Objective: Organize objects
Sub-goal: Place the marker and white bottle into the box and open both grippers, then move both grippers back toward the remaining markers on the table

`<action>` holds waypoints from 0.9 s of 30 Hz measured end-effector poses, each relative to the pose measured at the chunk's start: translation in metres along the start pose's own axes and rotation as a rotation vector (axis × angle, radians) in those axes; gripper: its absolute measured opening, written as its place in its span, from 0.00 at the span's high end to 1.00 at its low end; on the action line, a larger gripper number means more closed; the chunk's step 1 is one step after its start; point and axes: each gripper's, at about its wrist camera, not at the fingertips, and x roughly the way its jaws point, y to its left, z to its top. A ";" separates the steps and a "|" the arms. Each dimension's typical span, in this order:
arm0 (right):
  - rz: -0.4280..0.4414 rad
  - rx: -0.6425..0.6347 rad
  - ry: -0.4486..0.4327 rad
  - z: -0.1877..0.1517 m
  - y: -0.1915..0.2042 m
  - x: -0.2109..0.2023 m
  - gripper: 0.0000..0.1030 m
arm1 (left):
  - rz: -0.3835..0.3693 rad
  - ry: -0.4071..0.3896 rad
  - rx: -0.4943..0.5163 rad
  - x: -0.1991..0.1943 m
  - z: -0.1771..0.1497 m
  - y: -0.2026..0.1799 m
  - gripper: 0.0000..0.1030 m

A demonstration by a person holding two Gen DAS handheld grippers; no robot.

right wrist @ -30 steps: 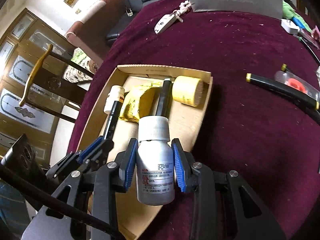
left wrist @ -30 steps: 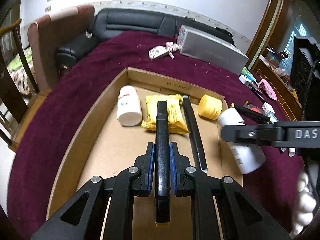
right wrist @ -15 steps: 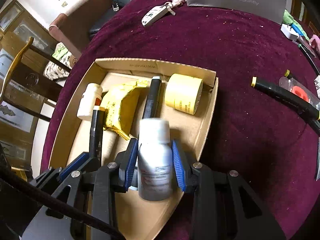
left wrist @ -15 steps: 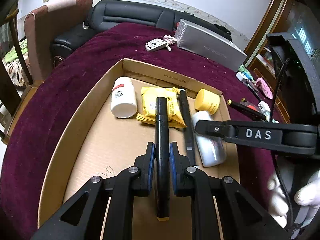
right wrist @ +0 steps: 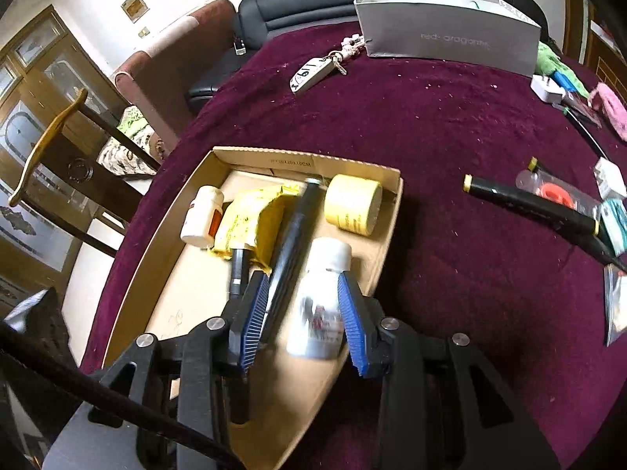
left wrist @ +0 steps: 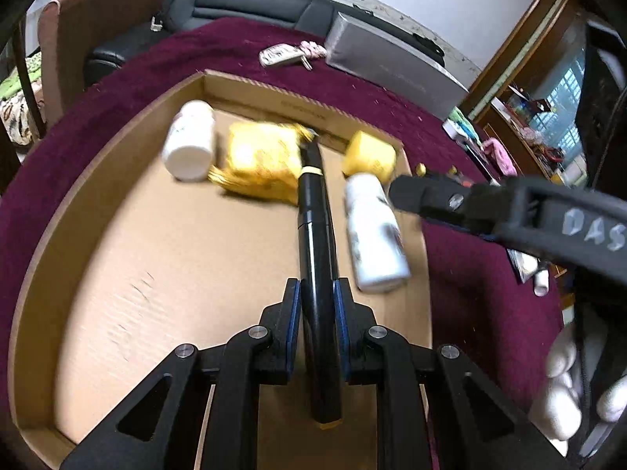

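Observation:
My left gripper (left wrist: 317,290) is shut on a black marker (left wrist: 315,258), held low over the cardboard box (left wrist: 117,149) and above a second marker lying there. A white bottle (left wrist: 372,231) lies on the box floor just right of it. In the right wrist view that bottle (right wrist: 321,305) sits between the blue pads of my right gripper (right wrist: 303,286), whose jaws are opening. The left pad stands clear of it, with the box's marker (right wrist: 298,231) in the gap. One right finger (left wrist: 423,196) reaches in over the bottle.
A white pill bottle (left wrist: 190,145), a yellow packet (left wrist: 262,164) and a yellow jar (left wrist: 370,152) lie at the box's far end. On the maroon cloth are a grey carton (right wrist: 450,39), a key fob (right wrist: 313,72), another black marker (right wrist: 529,203) and small clutter.
The right gripper carried the white bottle from beyond the box's right wall down onto its floor and its pads have spread. The left gripper shifted right with its marker, over the box's marker.

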 end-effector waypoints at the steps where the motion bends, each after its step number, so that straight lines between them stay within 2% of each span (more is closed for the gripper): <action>1: 0.006 0.006 -0.003 -0.003 -0.003 -0.003 0.66 | -0.015 0.003 -0.005 0.001 -0.003 0.000 0.86; 3: 0.015 0.015 -0.013 -0.008 -0.010 -0.012 0.66 | -0.040 -0.015 -0.033 -0.004 -0.005 0.002 0.83; 4: 0.017 0.018 -0.019 -0.011 -0.014 -0.018 0.66 | -0.053 -0.022 -0.055 -0.007 -0.005 0.005 0.71; 5: 0.017 0.020 -0.027 -0.014 -0.020 -0.024 0.66 | -0.070 -0.028 -0.077 -0.010 -0.005 0.007 0.54; 7: 0.014 0.026 -0.045 -0.020 -0.032 -0.037 0.66 | -0.107 -0.047 -0.113 -0.020 -0.006 0.012 0.39; 13: -0.050 0.080 -0.108 -0.040 -0.096 -0.078 0.59 | -0.216 -0.104 -0.193 -0.052 -0.009 0.013 0.36; 18: -0.083 0.227 -0.166 -0.043 -0.171 -0.108 0.59 | -0.291 -0.129 -0.094 -0.067 -0.008 -0.032 0.35; 22: -0.054 0.307 -0.199 -0.032 -0.211 -0.119 0.59 | -0.343 -0.064 0.010 -0.049 -0.013 -0.082 0.35; 27: 0.049 0.284 -0.149 0.006 -0.218 -0.094 0.58 | -0.336 0.060 0.061 -0.006 -0.023 -0.117 0.35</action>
